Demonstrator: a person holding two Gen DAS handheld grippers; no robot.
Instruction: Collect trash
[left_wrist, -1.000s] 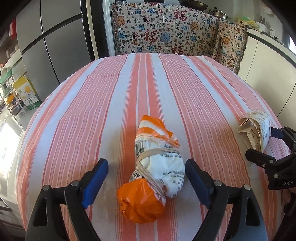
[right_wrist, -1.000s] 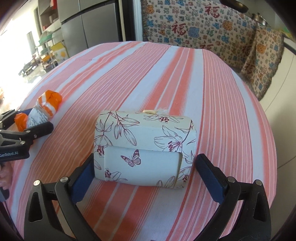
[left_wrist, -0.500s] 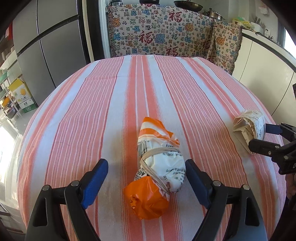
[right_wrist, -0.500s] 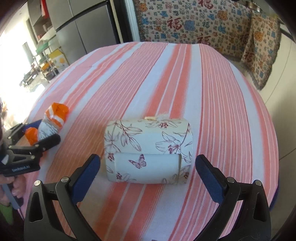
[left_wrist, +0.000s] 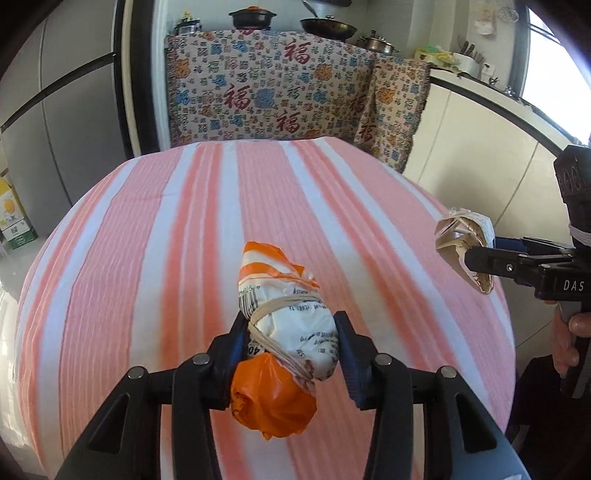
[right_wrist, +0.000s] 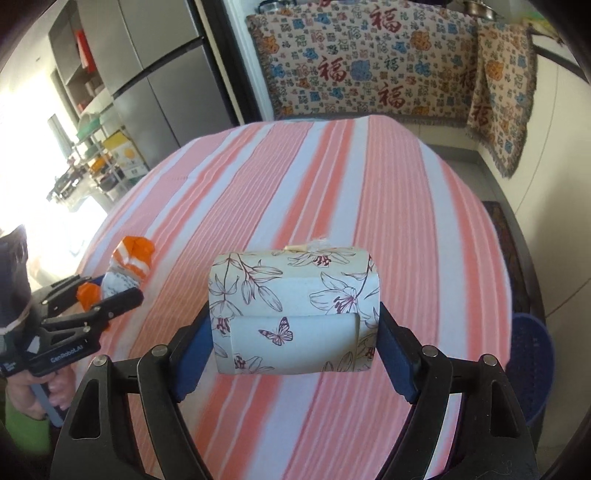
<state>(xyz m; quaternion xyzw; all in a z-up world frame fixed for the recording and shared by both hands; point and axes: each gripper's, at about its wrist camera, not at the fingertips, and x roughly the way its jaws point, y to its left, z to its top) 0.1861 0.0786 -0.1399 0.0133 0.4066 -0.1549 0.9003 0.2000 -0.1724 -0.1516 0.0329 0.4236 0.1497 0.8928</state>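
Left wrist view: the left tongs are closing on a bundle of white and orange plastic bags tied with a rubber band, their blue pads pressed against its white middle. The orange knotted end hangs nearest the camera; the striped end points away, over the pink-striped counter. Far to the right, the right tongs hold a flowered paper box seen end-on, a hand on their grip.

Right wrist view: the right tongs are closing on the flowered paper box, one blue pad against each short end, its butterfly flap facing the camera, above the counter. To the left, the left tongs grip the bundle, its orange-striped tip sticking out past their fingers.
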